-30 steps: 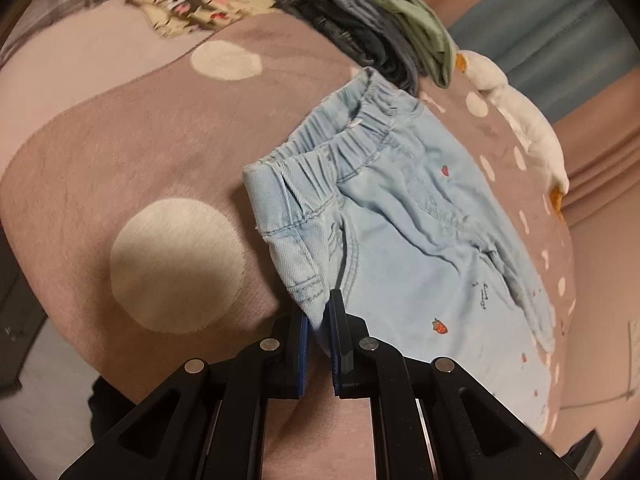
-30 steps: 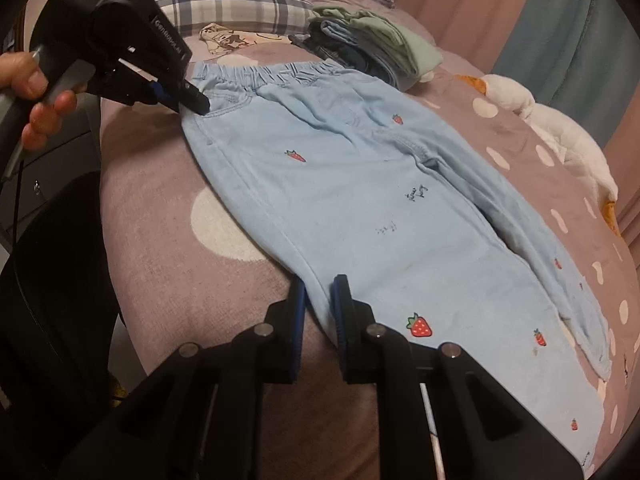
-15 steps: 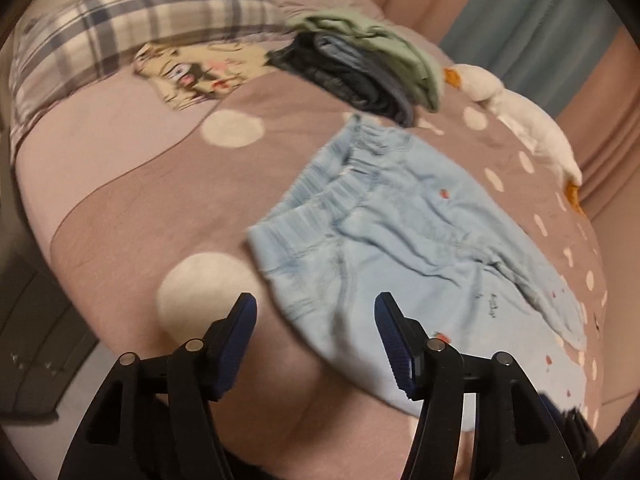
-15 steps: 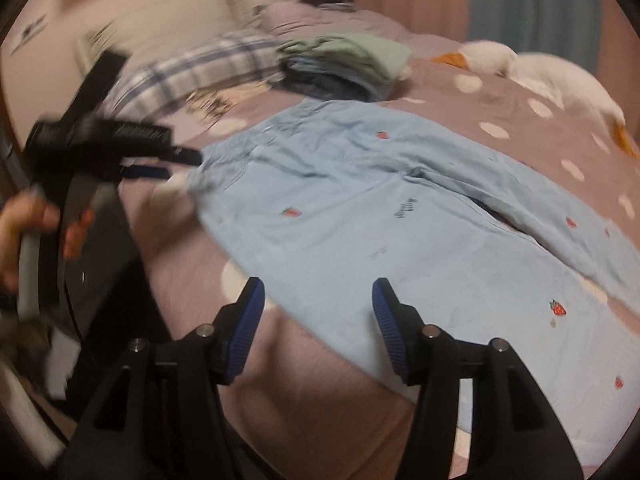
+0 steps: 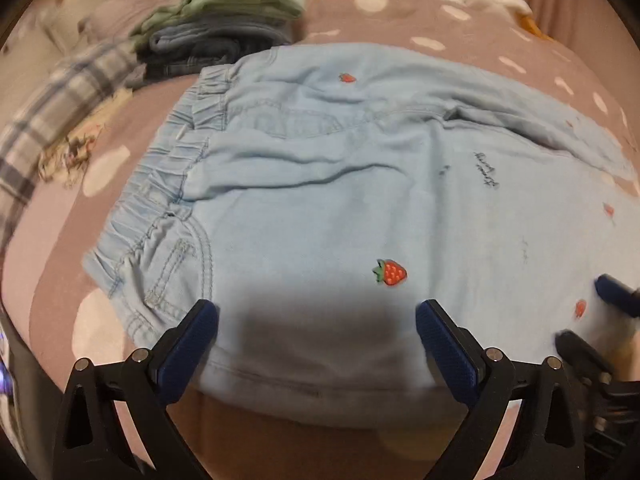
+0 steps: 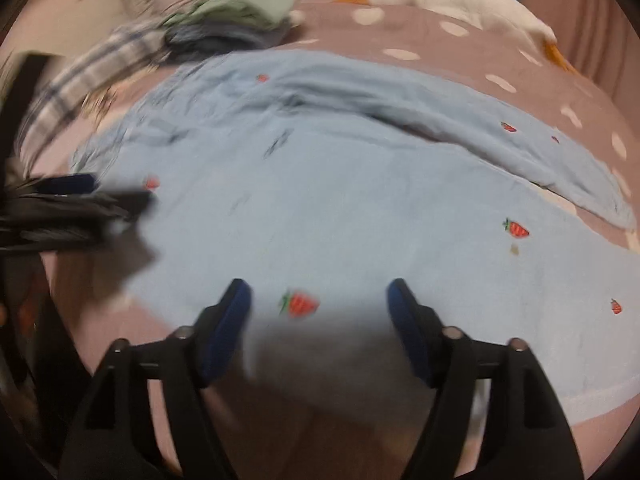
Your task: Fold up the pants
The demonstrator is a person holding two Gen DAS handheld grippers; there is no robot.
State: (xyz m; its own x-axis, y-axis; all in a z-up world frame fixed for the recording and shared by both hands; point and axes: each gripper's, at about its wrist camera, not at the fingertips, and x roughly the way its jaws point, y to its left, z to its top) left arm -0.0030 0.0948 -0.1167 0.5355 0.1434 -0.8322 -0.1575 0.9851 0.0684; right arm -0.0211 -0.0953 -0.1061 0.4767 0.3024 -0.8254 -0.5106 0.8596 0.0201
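Light blue pants (image 5: 340, 184) with small red strawberry marks lie spread flat on the pink dotted bedspread (image 5: 460, 12), waistband (image 5: 160, 184) to the left, legs running right. My left gripper (image 5: 316, 320) is open and empty, just above the near edge by the waist. My right gripper (image 6: 318, 304) is open and empty over the near leg of the pants (image 6: 360, 220). The left gripper (image 6: 80, 196) also shows blurred at the left of the right wrist view.
A stack of folded clothes (image 5: 216, 28) sits behind the waistband. A plaid pillow (image 5: 52, 112) lies at the left. A white plush duck (image 6: 460, 0) lies at the far side of the bed. The bed's near edge runs just below both grippers.
Both grippers have let go of the pants' near edge and opened. Both views have swung toward the right along the pants, and the pants now lie flat.
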